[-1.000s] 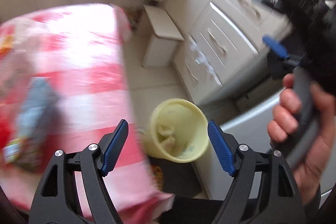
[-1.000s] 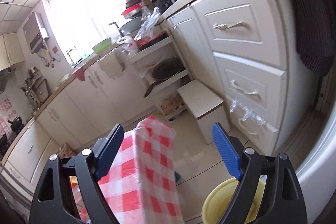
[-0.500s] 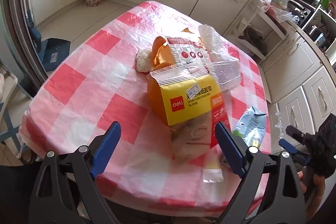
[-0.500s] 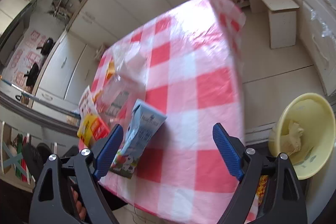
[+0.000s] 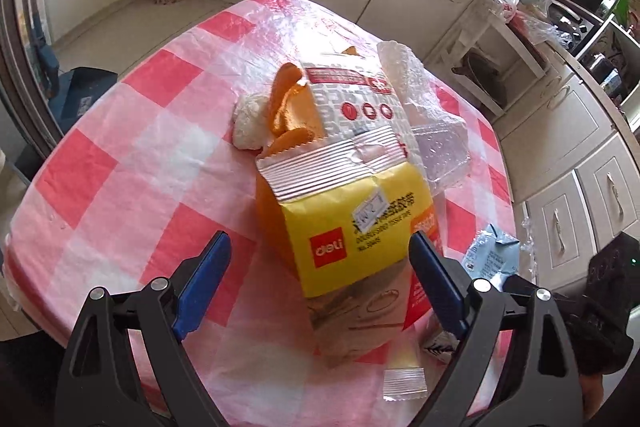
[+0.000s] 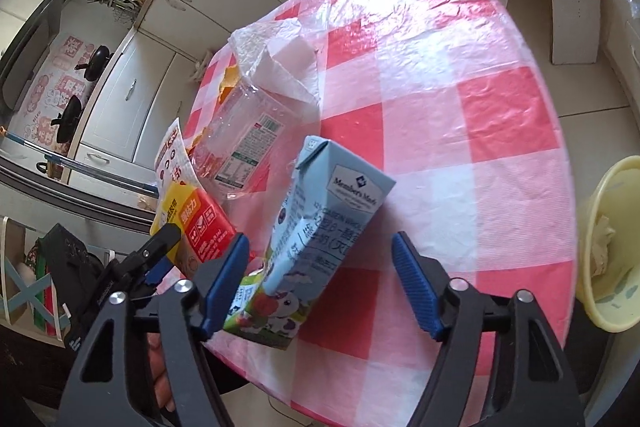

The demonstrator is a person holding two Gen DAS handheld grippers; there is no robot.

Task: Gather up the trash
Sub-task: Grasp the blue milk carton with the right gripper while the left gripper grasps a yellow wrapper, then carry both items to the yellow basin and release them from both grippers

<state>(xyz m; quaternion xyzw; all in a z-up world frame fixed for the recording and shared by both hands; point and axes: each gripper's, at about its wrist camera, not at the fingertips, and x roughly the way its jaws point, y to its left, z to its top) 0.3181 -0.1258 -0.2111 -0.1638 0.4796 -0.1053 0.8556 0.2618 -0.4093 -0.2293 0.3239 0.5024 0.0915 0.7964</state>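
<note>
Hovering grippers (image 5: 320,283) (image 6: 320,283), spread above trash (image 5: 352,227).

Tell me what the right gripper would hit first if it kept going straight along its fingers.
Most likely the light blue milk carton lying on the red-and-white checked tablecloth. The open right gripper has it between the fingers, near the left one; depth is uncertain.

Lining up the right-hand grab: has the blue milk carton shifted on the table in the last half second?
Cannot tell. The blue milk carton looks larger, but the checks of the tablecloth grew alike, so the right gripper came closer.
</note>
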